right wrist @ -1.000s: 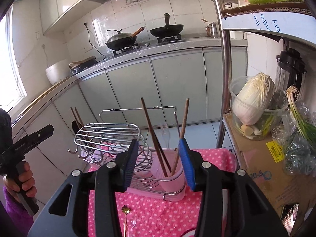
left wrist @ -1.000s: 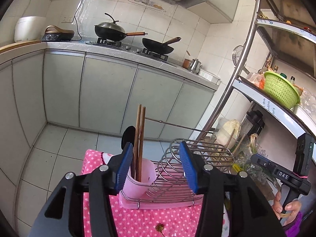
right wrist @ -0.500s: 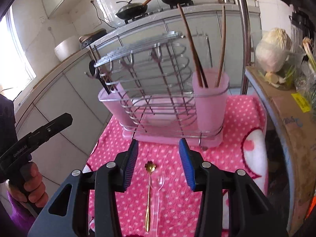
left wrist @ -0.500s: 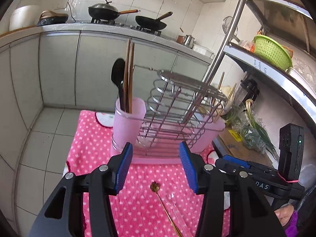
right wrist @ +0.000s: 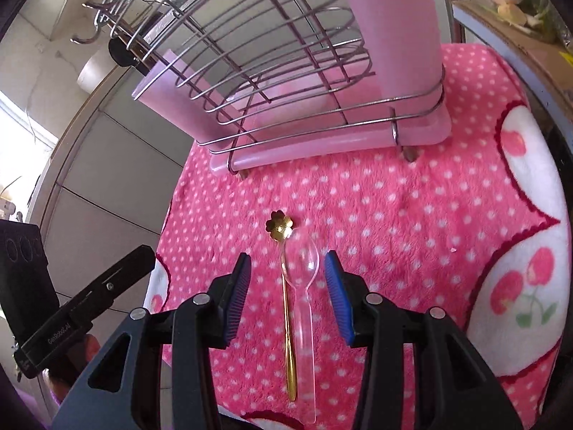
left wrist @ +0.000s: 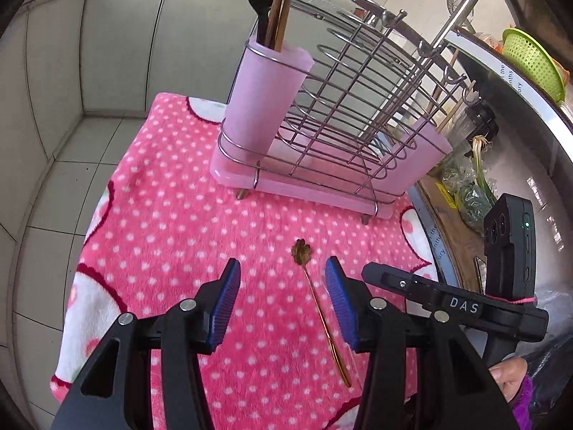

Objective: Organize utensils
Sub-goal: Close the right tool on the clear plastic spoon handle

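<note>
Both tools were open and held nothing. The right tool (right wrist: 286, 286) hung over the gold spoon (right wrist: 288, 308) and the clear spoon (right wrist: 304, 304), touching side by side on the table (right wrist: 394, 222). It should straddle one handle only, then close.

I see bright daylight blowing out the left edge of the right wrist view; fisheye bending everywhere, dark corners.

You have a gold spoon (right wrist: 285, 286) with a flower-shaped bowl and a clear plastic spoon (right wrist: 304, 286) lying flat, side by side and touching, bowls toward the pink-cupped wire utensil rack (right wrist: 297, 82) standing nearby.
</note>
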The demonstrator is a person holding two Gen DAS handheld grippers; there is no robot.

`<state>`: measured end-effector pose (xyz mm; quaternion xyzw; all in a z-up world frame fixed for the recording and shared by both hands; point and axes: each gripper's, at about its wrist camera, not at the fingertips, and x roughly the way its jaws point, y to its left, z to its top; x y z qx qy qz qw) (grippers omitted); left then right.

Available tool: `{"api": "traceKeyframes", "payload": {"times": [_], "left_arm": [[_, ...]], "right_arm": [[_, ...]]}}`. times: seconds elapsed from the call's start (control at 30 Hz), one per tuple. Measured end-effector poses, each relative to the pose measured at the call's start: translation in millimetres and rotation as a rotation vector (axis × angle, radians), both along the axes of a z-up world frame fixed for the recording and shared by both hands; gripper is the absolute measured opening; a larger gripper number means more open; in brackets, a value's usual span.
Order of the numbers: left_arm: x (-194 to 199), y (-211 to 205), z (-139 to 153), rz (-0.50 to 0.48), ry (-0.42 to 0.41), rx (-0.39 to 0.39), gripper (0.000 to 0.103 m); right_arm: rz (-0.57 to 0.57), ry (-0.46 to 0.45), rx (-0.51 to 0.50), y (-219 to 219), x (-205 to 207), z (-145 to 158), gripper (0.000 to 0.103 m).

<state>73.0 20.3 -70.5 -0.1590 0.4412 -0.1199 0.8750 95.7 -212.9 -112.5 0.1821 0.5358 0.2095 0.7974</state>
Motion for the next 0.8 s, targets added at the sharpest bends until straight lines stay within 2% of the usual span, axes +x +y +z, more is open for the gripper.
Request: {"api": "traceKeyframes", "payload": {"times": [0.37, 0.47, 0.53, 0.6, 0.7, 0.8], "left_arm": [[5, 10, -15, 0.02, 0.054, -0.022, 0.045], [9, 11, -16, 0.025, 0.059, -0.014, 0.045], [13, 12, -18, 0.031, 0.07, -0.017, 0.045], [16, 10, -23, 0.029, 0.087, -0.022, 0.045], [22, 5, -30, 0.014, 0.114, -0.017, 0.044], [29, -2, -36, -0.003, 0.152, -0.048, 0.043]], "right_arm": [[0.021, 0.076, -0.04, 22, 20, -35, 0.043], [0.025, 0.087, -0.043, 27, 23, -42, 0.033], [0.022, 0.081, -0.043, 27, 22, -44, 0.013], [0.028, 0.092, -0.036, 29, 21, -48, 0.004], [0.001, 0.067, -0.023, 24, 17, -47, 0.003], [-0.052, 0.048, -0.011, 7, 14, -39, 0.003]]}}
